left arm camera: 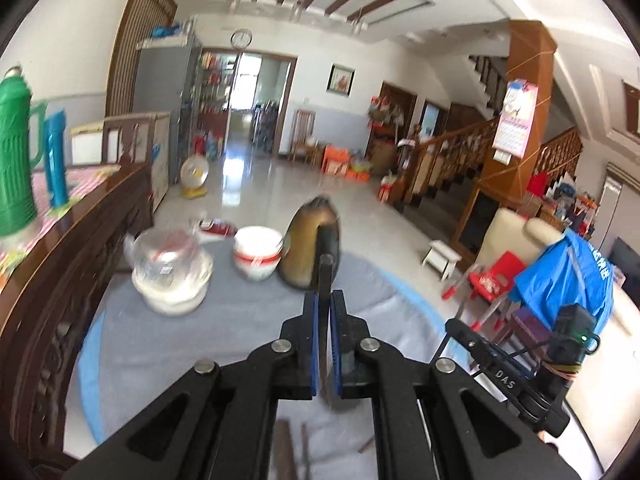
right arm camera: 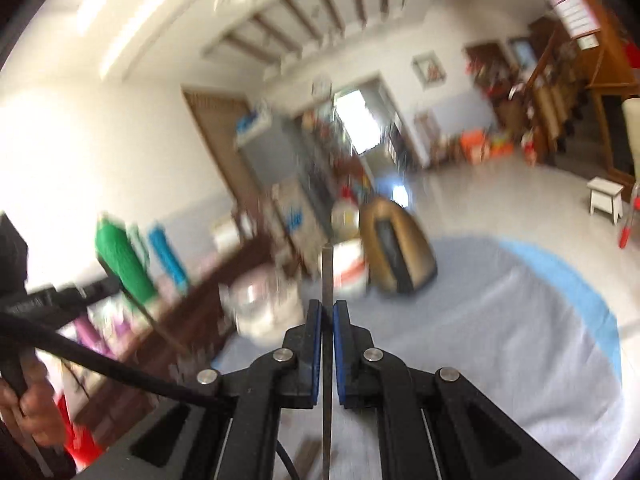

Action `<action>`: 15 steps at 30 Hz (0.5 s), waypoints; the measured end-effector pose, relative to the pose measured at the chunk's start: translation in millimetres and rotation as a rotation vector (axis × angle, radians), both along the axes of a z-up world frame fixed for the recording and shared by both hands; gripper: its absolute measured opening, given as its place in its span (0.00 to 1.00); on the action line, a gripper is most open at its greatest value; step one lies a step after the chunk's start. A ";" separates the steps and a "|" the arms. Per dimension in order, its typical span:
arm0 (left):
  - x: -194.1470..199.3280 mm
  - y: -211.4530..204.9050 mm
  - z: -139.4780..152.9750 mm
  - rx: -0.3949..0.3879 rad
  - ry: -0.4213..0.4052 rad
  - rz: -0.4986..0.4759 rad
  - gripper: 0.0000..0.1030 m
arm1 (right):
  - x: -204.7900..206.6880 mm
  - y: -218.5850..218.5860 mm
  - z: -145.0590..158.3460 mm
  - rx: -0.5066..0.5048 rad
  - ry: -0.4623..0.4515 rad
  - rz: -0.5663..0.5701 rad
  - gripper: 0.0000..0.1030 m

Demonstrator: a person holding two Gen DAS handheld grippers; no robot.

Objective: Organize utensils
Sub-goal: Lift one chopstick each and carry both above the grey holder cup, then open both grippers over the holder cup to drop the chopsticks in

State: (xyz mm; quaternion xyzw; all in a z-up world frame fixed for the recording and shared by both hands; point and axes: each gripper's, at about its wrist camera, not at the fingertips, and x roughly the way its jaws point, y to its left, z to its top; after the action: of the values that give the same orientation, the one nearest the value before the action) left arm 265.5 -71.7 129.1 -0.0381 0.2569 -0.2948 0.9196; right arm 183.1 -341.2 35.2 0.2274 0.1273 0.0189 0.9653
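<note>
Grey tablecloth [right arm camera: 500, 320] blurred; right gripper [right arm camera: 327, 320] pinching thin utensil [right arm camera: 327, 272], ends hidden.

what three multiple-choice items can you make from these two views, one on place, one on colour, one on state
1. Where is the brown holder relative to the red-banded bowls in the left wrist view?
A. to their right
B. to their left
C. stacked on top of them

2. What colour is the tall flask on the wooden sideboard?
A. red
B. green
C. yellow

3. What state is the right tool in?
A. wide open and empty
B. shut on a thin utensil
C. shut on a bowl

Answers:
1. A, the holder stands right beside the bowls on the grey cloth, on their right.
2. B, its ribbed body is green, next to a blue bottle.
3. B, a thin utensil sticks out from between the blue pads, which are nearly together.
</note>
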 end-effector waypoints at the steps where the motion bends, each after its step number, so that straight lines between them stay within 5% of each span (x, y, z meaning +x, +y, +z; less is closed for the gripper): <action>1: 2.0 -7.6 4.3 -0.019 -0.020 -0.006 0.05 | 0.0 -5.5 7.7 -0.006 -0.038 -0.040 0.06; 7: 19.4 -45.1 -4.8 -0.062 -0.052 0.012 0.06 | 8.7 -14.5 21.3 -0.072 -0.167 -0.225 0.06; 15: 45.4 -64.1 -50.2 -0.072 -0.011 0.075 0.06 | 53.1 5.0 -12.6 -0.128 -0.066 -0.233 0.06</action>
State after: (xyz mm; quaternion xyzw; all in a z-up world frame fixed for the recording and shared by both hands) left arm 310.9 -135.8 78.9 -0.0790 0.2393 -0.2696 0.9294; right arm 236.3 -336.2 22.6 0.1776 0.0691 -0.0941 0.9771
